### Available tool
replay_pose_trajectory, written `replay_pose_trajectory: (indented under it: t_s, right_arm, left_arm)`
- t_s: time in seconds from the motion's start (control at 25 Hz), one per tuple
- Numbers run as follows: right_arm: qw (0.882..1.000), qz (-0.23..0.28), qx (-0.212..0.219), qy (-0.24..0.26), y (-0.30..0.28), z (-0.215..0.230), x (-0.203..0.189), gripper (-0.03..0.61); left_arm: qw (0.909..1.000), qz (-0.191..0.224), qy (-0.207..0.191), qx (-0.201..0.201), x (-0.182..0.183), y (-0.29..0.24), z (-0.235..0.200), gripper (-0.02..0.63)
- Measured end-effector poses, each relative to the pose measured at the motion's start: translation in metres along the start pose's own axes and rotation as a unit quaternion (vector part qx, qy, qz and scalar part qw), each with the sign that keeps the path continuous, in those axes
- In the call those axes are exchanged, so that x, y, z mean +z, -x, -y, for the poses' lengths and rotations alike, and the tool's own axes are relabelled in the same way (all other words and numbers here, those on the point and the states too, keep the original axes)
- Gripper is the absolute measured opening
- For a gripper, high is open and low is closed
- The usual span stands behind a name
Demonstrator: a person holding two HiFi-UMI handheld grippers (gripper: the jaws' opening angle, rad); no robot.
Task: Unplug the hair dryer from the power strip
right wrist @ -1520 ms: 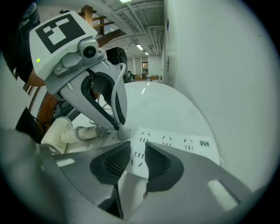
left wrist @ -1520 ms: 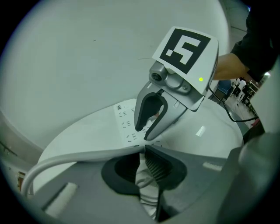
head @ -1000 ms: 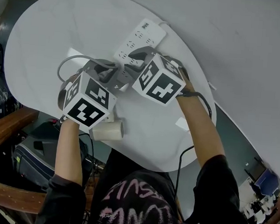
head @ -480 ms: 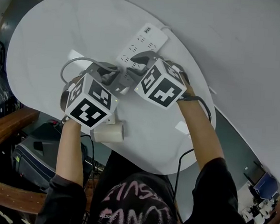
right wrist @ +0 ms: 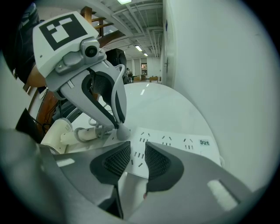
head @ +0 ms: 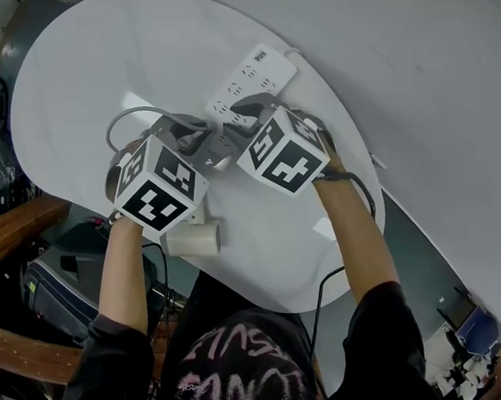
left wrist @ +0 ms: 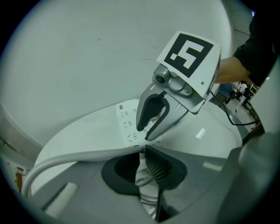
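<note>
Table [head: 89,61]: white and round, seen from above in the head view.
Power strip [head: 259,73]: white, lying flat on the table toward 1 o'clock. Its long side runs from 1 o'clock to 7 o'clock.
Sockets of the strip: the rows seen in the right gripper view show only bare slots. The grey plug [right wrist: 122,131] sits at the strip's end at 7 o'clock, nearest to the person. I cannot tell if its pins are fully inside.
Left gripper [left wrist: 143,148]: the fingers are pressed together on the plug, at the place where the cord leaves it.
Cord [left wrist: 78,156]: grey. It goes from the plug toward 9 o'clock and makes a loop on the table.
Right gripper [right wrist: 138,146]: the fingers are spread and pinch nothing. The strip's surface shows between them.
Hair dryer [head: 191,238]: white, lying at the table's edge at 6 o'clock, just beside the left gripper's marker cube.
</note>
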State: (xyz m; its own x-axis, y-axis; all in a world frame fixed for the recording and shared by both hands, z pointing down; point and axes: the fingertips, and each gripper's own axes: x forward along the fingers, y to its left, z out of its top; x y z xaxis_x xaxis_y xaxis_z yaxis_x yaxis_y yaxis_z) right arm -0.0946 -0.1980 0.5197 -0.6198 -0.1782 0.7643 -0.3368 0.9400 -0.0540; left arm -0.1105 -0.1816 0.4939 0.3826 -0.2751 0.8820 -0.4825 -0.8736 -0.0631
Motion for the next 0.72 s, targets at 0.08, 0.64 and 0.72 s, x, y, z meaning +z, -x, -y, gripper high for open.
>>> replay_pose_trajectory:
  t_s: [0.08, 0.64, 0.72]
  right_arm:
    - [1.000, 0.003, 0.000, -0.002, 0.000, -0.001, 0.001, 0.132]
    - [0.998, 0.054, -0.036, 0.001, 0.004, 0.001, 0.002, 0.134]
    - [0.995, 0.076, -0.056, -0.013, 0.011, 0.006, 0.003, 0.112]
  left_arm:
    - [1.0000, 0.007, -0.001, 0.001, 0.002, 0.003, 0.001, 0.049]
    - [0.9946, 0.077, 0.039, 0.056, 0.018, 0.065, -0.022, 0.051]
    - [0.9929, 0.088, 0.056, 0.057, 0.016, 0.069, -0.021, 0.051]
